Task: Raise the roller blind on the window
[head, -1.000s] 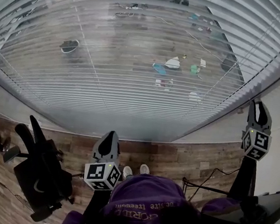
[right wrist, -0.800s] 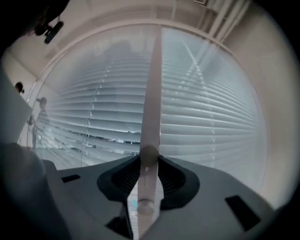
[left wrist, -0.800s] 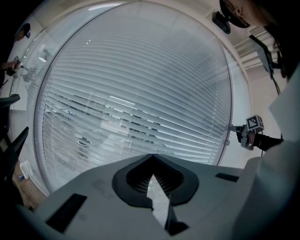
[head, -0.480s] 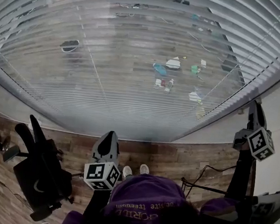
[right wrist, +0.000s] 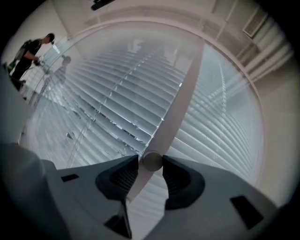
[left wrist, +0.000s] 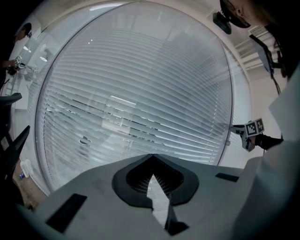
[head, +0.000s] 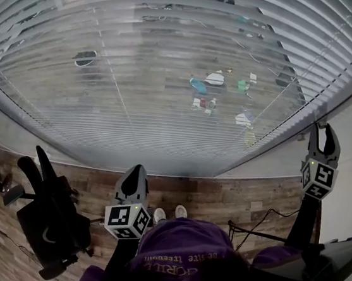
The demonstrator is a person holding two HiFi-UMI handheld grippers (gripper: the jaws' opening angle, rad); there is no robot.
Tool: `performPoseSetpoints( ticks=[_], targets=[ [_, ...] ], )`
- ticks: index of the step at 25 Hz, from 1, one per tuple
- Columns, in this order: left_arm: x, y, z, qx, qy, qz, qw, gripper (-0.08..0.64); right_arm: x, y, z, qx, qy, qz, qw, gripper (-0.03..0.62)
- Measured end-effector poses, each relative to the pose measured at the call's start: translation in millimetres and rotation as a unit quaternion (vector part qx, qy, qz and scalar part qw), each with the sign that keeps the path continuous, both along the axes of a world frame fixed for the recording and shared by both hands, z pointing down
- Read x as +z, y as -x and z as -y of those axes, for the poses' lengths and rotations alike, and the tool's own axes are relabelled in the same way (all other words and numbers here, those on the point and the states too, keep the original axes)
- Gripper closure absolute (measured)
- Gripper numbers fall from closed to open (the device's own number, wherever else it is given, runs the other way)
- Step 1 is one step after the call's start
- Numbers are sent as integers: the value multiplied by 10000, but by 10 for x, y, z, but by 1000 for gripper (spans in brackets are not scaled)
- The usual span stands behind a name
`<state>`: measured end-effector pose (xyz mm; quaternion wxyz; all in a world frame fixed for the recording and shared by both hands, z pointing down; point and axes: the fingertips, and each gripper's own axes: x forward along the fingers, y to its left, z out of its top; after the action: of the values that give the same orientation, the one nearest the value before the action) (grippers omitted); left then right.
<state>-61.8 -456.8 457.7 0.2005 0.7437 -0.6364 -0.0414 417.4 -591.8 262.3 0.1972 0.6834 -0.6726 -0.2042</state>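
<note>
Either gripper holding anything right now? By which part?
Nothing looks gripped. Left gripper: shut, empty. Right gripper: jaws flank the blind's tilt wand, have just been opening, pads look off it.

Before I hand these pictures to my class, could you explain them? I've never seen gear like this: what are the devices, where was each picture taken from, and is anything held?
There is no robot: a person holds a two-jaw gripper in each hand. The head view looks down from a camera on the person's head at a slatted window blind; the other two views ride on the grippers. The left gripper is shut and empty. The right gripper has the blind's thin wand between its jaws, which have just been opening, so it seems no longer gripped. Below is a wooden floor.
</note>
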Motion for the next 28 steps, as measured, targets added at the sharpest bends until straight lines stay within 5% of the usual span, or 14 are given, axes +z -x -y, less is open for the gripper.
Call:
performPoseSetpoints(
  ticks=[5, 11, 20, 28],
  targets=[
    [-3, 7, 9, 2, -43, -33, 10000, 558, -41, 101, -8, 71, 22, -1164, 9932, 451],
    [-18, 25, 14, -10, -33, -29, 10000, 558, -100, 72, -9, 163, 147, -1645, 9861, 465],
    [-37, 22, 29, 10, -76, -51, 10000, 558, -84, -19, 8, 115, 272, 163, 9994, 466],
    [-51, 81, 17, -39, -86, -42, 9999, 558, -89, -74, 6, 102, 236, 1835, 9827, 466]
  ],
)
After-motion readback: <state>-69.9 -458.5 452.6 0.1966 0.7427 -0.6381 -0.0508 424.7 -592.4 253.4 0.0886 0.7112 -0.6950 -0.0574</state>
